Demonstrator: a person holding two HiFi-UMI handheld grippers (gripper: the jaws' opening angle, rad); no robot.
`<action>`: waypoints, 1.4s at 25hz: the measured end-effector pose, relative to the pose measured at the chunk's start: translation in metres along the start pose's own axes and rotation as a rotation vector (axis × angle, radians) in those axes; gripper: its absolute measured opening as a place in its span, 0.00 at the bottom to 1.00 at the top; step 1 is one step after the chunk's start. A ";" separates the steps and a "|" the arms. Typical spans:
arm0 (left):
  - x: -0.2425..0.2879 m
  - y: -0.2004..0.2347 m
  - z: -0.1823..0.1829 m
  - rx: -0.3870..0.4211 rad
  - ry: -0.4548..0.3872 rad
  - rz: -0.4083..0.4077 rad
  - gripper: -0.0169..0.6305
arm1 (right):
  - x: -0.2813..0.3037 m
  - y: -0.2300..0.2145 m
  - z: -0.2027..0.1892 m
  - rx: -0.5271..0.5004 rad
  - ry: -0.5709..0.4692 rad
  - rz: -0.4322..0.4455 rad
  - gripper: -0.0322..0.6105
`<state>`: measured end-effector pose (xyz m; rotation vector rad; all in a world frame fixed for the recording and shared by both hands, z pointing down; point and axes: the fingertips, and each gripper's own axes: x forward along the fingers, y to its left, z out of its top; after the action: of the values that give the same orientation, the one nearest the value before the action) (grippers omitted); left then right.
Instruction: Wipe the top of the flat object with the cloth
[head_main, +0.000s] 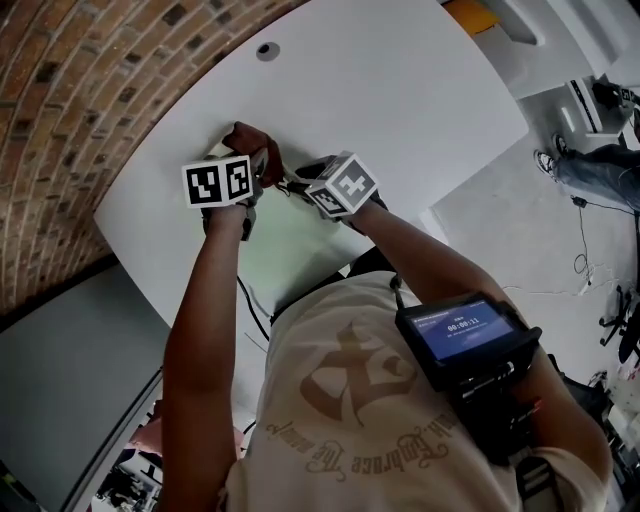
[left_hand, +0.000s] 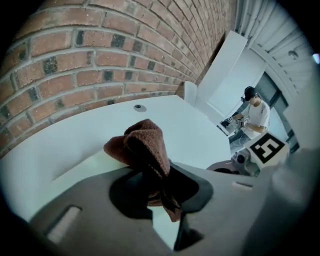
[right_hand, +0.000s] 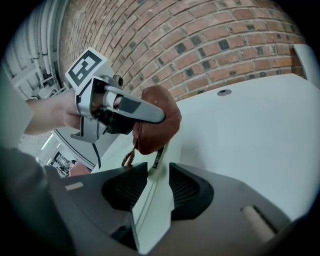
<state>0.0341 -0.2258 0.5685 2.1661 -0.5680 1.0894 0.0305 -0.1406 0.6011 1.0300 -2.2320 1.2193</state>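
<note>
Nearest me, the right tongs (right_hand: 157, 172) are spread and pinch nothing. The near edge of the pale green flat sheet (right_hand: 152, 215) runs between their tips. I judge they are there to pin the sheet so it cannot skate on the white worktop (right_hand: 250, 145) during wiping, though no view shows actual pressure.

Just beyond, the left tongs (left_hand: 160, 187) are clamped on the bunched brown terry cloth (left_hand: 145, 145). The wad sticks out ahead of the tips, so fabric rather than plastic would meet the surface. In the head view the cloth is over the sheet's far left part. I cannot tell whether it touches the sheet.

In the way: the two tongs are close together, and the right one covers a near strip that stays unwiped unless I shift it.

Further out there is a small round dark grommet (left_hand: 139, 107) in the worktop. Behind it is the red brick wall (left_hand: 100, 60), close enough to limit a forward stroke. A person (left_hand: 255, 115) far off is no obstacle.
</note>
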 end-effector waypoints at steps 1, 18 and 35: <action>-0.004 0.005 -0.004 -0.003 0.004 0.016 0.16 | 0.001 0.003 0.000 -0.001 0.000 0.005 0.27; -0.100 0.101 -0.103 -0.205 -0.041 0.224 0.16 | 0.009 0.010 0.000 -0.065 0.027 0.031 0.26; -0.126 0.077 -0.118 -0.209 -0.060 0.220 0.16 | 0.002 0.017 -0.010 -0.088 0.026 0.009 0.31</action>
<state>-0.1490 -0.1856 0.5450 1.9933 -0.9234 1.0294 0.0160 -0.1269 0.5988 0.9658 -2.2508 1.1217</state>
